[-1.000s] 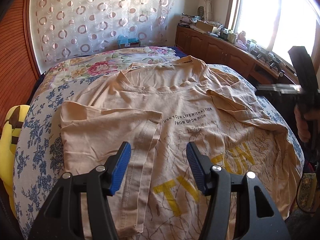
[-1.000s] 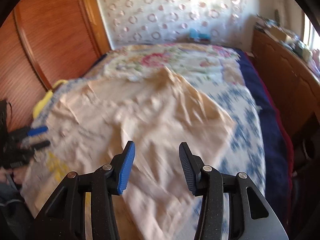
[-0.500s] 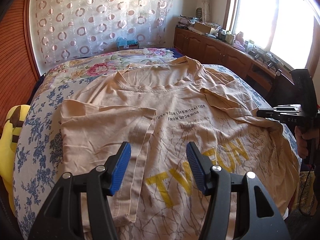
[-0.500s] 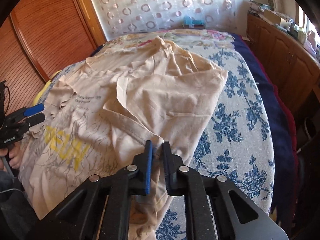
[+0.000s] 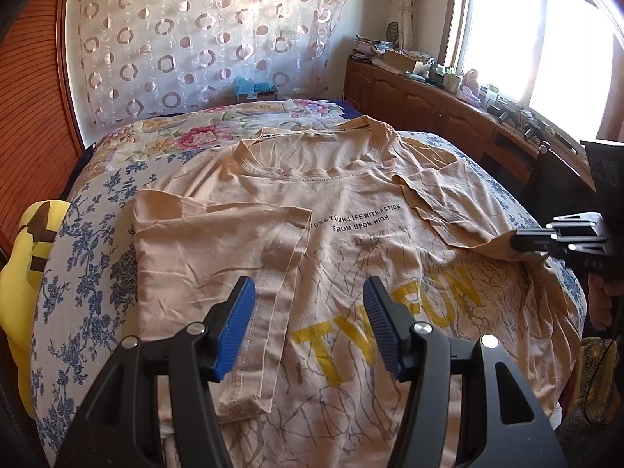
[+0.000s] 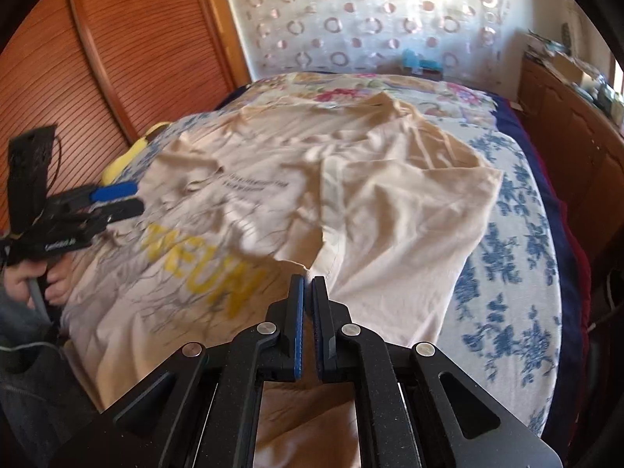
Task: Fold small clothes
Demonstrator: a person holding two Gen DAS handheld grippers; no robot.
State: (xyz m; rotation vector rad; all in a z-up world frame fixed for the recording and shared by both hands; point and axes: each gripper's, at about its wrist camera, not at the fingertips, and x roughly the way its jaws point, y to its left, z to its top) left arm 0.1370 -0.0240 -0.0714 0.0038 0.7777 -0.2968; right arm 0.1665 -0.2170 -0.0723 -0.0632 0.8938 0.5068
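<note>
Left wrist view: we see the beige T-shirt [image 5: 351, 241] flat on the bed [image 5: 78, 273], one sleeve already folded in at 9 o'clock; the left gripper [image 5: 310, 327] hangs half open and empty above it.
Right wrist view: the right gripper [image 6: 308, 312] is clamped on the shirt's side edge.
Risk: we judge the thin pinch may slip or drag the whole shirt askew.
Only here: the left view shows the fold; the right view shows the clamp.

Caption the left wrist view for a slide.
Open left tongs hover over a beige T-shirt on the floral bed; right tongs pinch its side.
</note>
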